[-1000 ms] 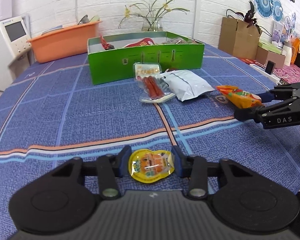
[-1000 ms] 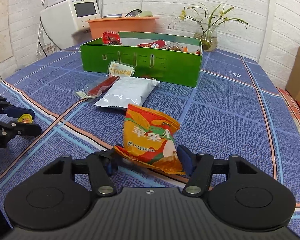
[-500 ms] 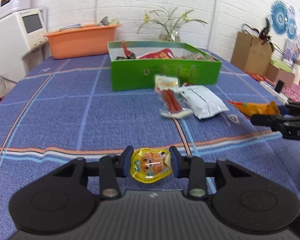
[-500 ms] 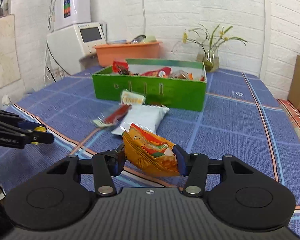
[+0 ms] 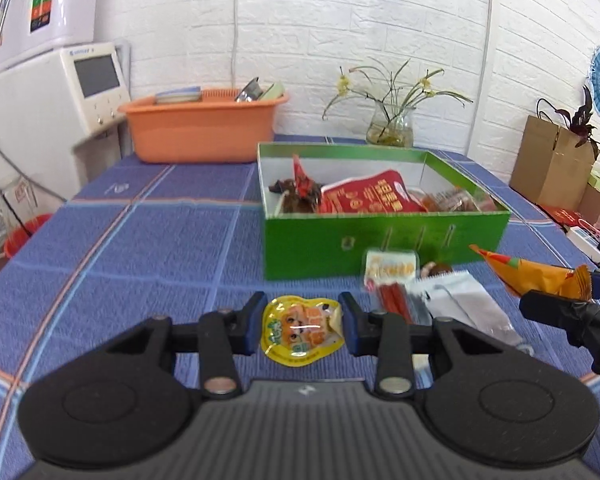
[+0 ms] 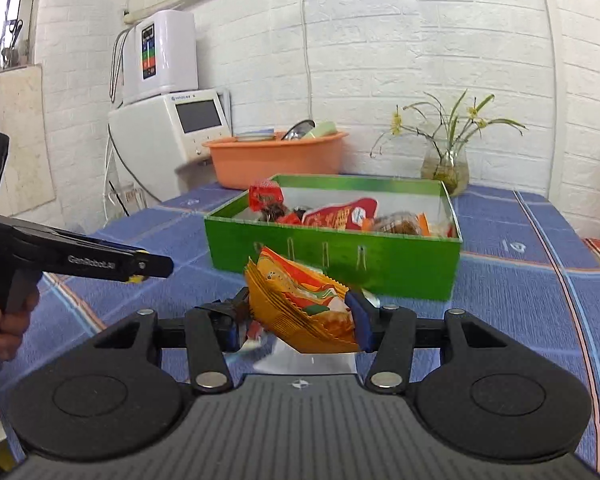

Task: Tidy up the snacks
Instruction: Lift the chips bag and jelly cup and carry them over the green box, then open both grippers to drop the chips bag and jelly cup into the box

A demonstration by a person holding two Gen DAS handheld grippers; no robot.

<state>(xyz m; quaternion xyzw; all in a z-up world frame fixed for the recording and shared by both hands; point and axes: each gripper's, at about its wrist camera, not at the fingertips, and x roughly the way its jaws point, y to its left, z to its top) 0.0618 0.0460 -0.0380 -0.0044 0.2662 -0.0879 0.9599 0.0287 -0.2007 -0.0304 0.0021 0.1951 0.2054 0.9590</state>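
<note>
Left claw [image 5: 302, 328] clenched on small yellow jelly cup [image 5: 302, 330], lifted above blue patterned table [image 5: 152, 248]. Right claw [image 6: 296, 322] just closed, gripping crumpled orange snack bag [image 6: 300, 300], also off table. Open green cardboard box [image 6: 340, 252] with snacks ahead of both.
</note>
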